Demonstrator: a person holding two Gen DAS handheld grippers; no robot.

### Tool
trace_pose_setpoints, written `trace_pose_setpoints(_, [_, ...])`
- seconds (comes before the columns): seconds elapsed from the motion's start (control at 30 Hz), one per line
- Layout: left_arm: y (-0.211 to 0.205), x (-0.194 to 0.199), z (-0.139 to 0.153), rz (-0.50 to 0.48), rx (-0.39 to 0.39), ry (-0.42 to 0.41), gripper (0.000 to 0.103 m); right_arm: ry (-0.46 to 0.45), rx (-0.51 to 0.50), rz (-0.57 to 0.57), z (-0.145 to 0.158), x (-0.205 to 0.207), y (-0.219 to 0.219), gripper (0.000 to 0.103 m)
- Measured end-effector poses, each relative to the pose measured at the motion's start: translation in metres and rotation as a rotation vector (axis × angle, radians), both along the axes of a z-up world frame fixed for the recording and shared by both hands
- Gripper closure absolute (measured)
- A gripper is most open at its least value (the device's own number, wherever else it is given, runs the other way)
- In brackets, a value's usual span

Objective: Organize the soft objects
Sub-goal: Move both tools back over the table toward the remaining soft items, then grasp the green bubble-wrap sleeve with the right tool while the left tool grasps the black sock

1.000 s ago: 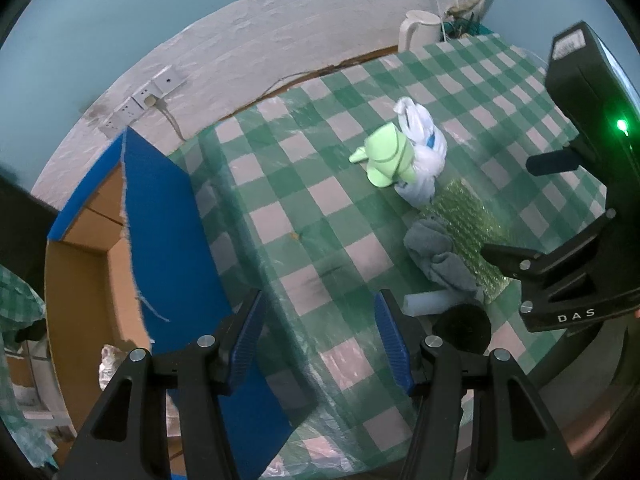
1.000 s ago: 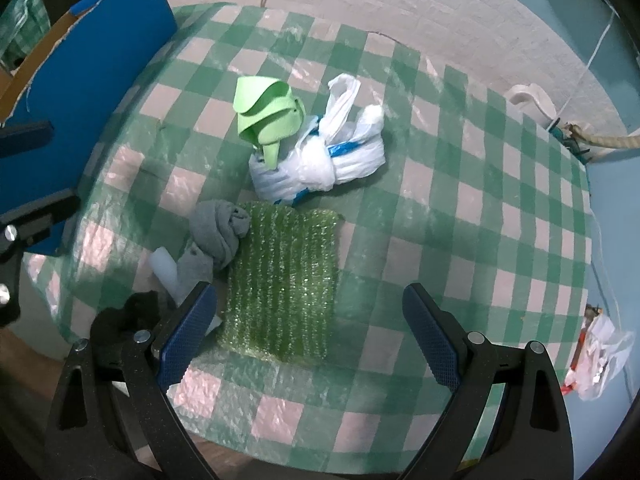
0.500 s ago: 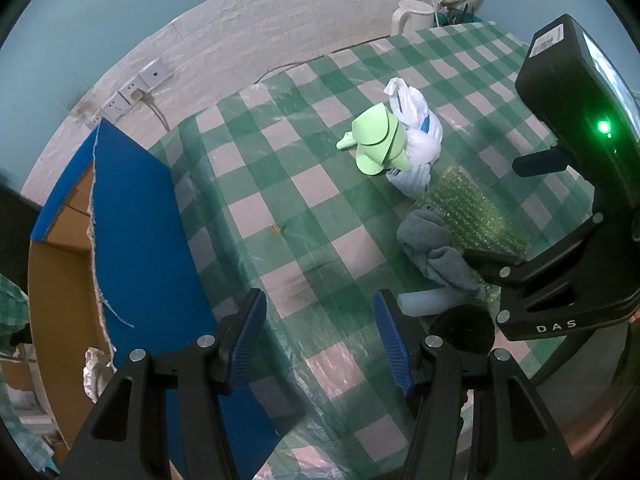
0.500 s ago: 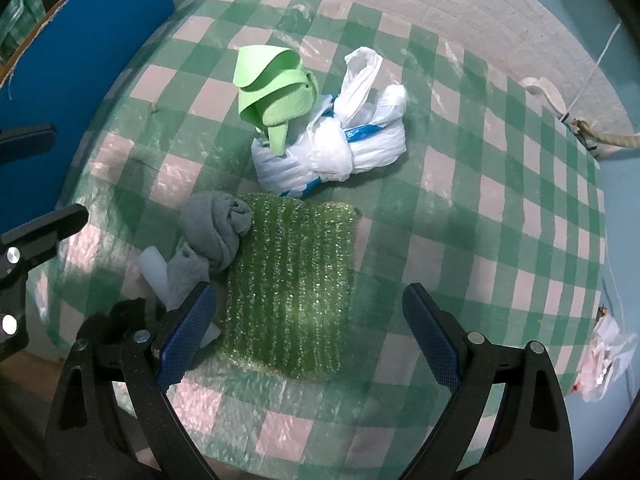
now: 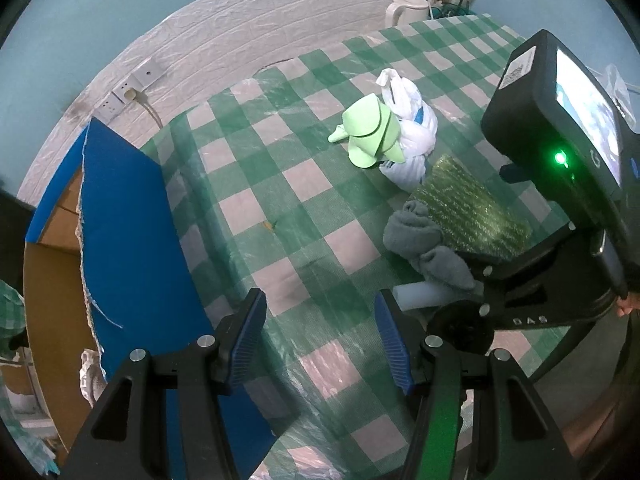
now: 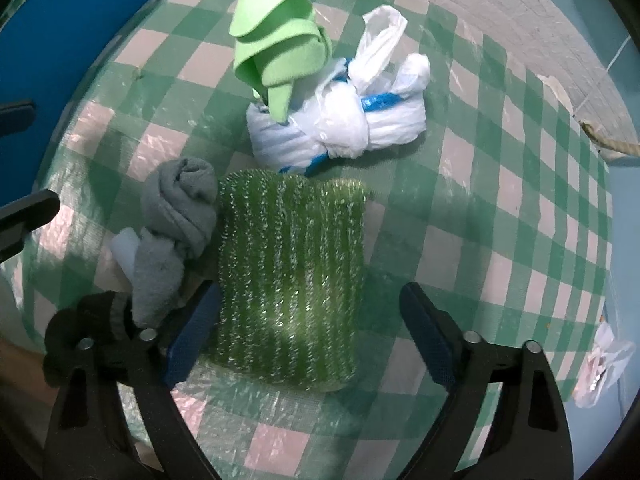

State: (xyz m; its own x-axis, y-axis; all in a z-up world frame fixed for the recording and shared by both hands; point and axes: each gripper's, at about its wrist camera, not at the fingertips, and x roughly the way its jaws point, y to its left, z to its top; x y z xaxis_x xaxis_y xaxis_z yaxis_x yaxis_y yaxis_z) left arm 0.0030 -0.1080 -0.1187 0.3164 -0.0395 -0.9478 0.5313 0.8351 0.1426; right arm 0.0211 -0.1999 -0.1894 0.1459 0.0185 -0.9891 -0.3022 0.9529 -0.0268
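Checked table (image 6: 500, 208), with the green scrubbing pad (image 6: 288, 280) at lower centre. The right gripper (image 6: 308, 340), jaws wide and closing, straddles the pad without pinching it; its left pad sits by the grey sock (image 6: 176, 216), which may snag. The left gripper (image 5: 320, 344), half open and empty, hovers at lower centre.

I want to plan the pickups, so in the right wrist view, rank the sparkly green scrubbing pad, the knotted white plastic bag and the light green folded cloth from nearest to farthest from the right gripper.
1. Sparkly green scrubbing pad: between the closing jaws of the right gripper, not yet pinched.
2. Knotted white plastic bag: just beyond the pad.
3. Light green folded cloth: farthest, leaning on the bag's left end.
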Motion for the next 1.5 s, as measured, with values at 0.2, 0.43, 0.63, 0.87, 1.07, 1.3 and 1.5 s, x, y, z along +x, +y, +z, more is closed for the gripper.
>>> trace_pose_setpoints(0.2, [-0.004,-0.007,0.001,-0.024,0.007,0.003,0.038,0.019,0.051,-0.007,-0.002,-0.007,-0.004,0.042])
trace_pose_setpoints(0.43, [-0.010,-0.019,0.004,-0.049,0.015,-0.005,0.037,0.034,0.055,-0.035,0.003,-0.009,-0.019,0.072])
trace_pose_setpoints(0.63, [-0.015,-0.028,0.004,-0.059,0.004,0.012,0.037,0.046,0.052,-0.048,0.000,-0.030,-0.041,0.080])
trace_pose_setpoints(0.87, [-0.024,-0.041,0.005,-0.103,-0.011,0.030,0.031,0.036,0.050,-0.042,0.005,-0.046,-0.048,0.080])
trace_pose_setpoints(1.07, [-0.027,-0.046,0.001,-0.114,-0.026,0.067,0.028,0.040,0.040,-0.043,0.000,-0.055,-0.049,0.081])
trace_pose_setpoints(1.3, [-0.036,-0.048,-0.014,-0.121,-0.042,0.136,0.028,0.050,0.051,-0.043,0.000,-0.067,-0.045,0.081])
trace_pose_setpoints(1.5, [-0.043,-0.050,-0.027,-0.140,-0.016,0.138,0.028,0.062,0.054,-0.041,0.004,-0.058,-0.056,0.081])
